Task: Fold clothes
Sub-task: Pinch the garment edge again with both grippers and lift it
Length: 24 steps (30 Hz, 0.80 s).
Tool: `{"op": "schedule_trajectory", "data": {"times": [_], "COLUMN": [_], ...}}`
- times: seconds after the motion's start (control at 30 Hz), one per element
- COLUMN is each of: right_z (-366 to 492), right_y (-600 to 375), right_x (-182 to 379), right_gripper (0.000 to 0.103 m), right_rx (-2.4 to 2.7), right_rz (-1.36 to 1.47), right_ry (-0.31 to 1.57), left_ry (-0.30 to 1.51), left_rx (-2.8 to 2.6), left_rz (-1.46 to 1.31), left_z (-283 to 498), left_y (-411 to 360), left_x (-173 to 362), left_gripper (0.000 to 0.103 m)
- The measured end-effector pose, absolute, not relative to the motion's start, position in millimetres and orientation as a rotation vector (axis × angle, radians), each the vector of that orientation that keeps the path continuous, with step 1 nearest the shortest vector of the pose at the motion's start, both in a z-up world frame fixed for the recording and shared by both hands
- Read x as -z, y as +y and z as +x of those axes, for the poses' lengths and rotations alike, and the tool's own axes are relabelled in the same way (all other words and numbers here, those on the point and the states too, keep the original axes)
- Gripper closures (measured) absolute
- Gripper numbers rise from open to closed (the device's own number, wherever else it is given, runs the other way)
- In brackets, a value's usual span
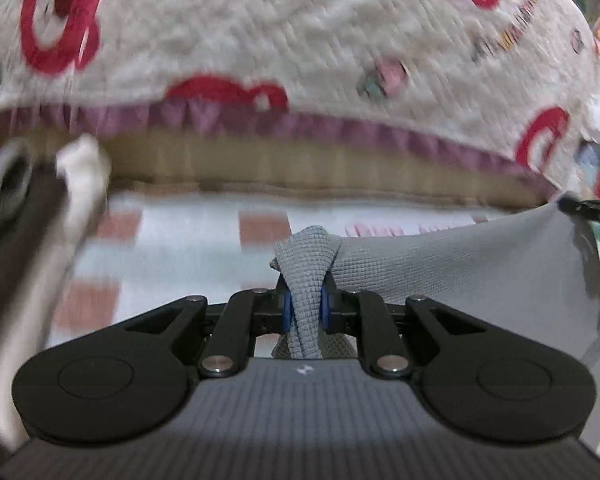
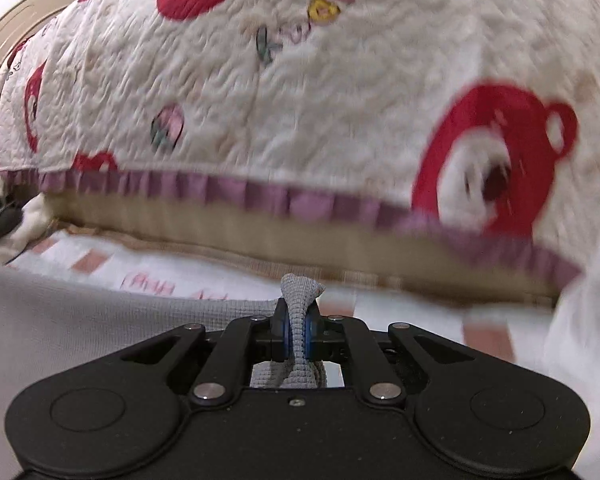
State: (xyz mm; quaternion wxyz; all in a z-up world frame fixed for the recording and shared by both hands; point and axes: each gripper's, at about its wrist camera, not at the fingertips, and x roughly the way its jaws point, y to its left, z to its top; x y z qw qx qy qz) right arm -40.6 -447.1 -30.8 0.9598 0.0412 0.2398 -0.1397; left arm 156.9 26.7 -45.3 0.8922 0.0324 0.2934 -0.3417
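left wrist view: left gripper [image 1: 305, 312] pinched on a bunched corner of the grey garment [image 1: 480, 264], cloth stretching to 2 o'clock. right gripper [image 2: 296, 334] likewise clamps its corner. we judge the lift step underway; next, w/ both hands, keep the edge taut over the checked sheet [image 1: 188, 232] and fold.

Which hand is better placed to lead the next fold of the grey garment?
Neither clearly: left gripper and right gripper each pinch a bunched edge of the grey garment, stretched between them.
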Motion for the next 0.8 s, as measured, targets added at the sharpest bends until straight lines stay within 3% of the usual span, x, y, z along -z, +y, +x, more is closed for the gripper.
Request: {"op": "schedule_trajectory", "data": {"times": [0.03,0.07,0.1,0.13,0.17,0.43,0.63,0.8], "right_z": [-24.4,-6.7,11.9,25.4,29.2,-46.9,-141.7,-177.3], "right_y": [-454.2,-461.7,-469.5,-474.8,-477.5,-470.4,-470.0,-455.9], "right_x": [26.2,25.7,27.5,30.7,36.6,97.3,124.6,123.5], "right_gripper": [0.095,0.089,0.079,0.061,0.057,0.054,0.052,0.049], "right_rx": [0.306,0.338,0.374,0.419,0.45,0.438,0.524,0.502], "right_rz": [0.086,0.096,0.108,0.111,0.123,0.335,0.61,0.725], "right_ry": [0.466,0.47,0.488,0.512,0.54,0.745,0.707,0.681], "left_ry": [0.576,0.56,0.582,0.607,0.65,0.896,1.078,1.18], "left_rx": [0.701,0.683,0.641,0.593,0.51,0.557,0.514,0.588], "left_rz": [0.084,0.078,0.062,0.05,0.052,0.01,-0.083,-0.174], "left_z": [172.9,190.4,207.1,223.4,235.9,173.5,142.4,110.1], "left_y": [18.4,11.7,5.0,-1.5,-5.7,20.3,50.7,60.9], "left_x": [45.6,48.9,56.4,64.5,75.8,114.9,115.9,123.3], "left_gripper": [0.089,0.082,0.078,0.06,0.058,0.057,0.054,0.046]}}
